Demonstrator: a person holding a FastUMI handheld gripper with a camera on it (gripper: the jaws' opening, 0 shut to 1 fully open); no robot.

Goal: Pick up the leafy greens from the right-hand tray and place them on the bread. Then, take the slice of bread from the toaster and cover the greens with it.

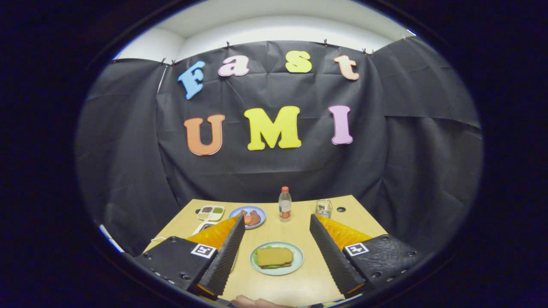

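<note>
A pale green plate (295,263) sits on the wooden table between my fingers. On it lies a slice of bread (275,256) with leafy greens (256,258) showing under its edges. My gripper (277,222) is open, raised above the table, with nothing between its fingers. Both fingers (224,254) stand wide apart on either side of the plate. A white appliance (204,226), perhaps the toaster, is mostly hidden behind the left finger.
Beyond the fingers stand a small bottle with an orange cap (284,204), a clear glass (324,208), a blue plate with food (252,217) and a divided white tray (210,212). Black cloth walls close in the table's far side. A hand (257,303) shows below.
</note>
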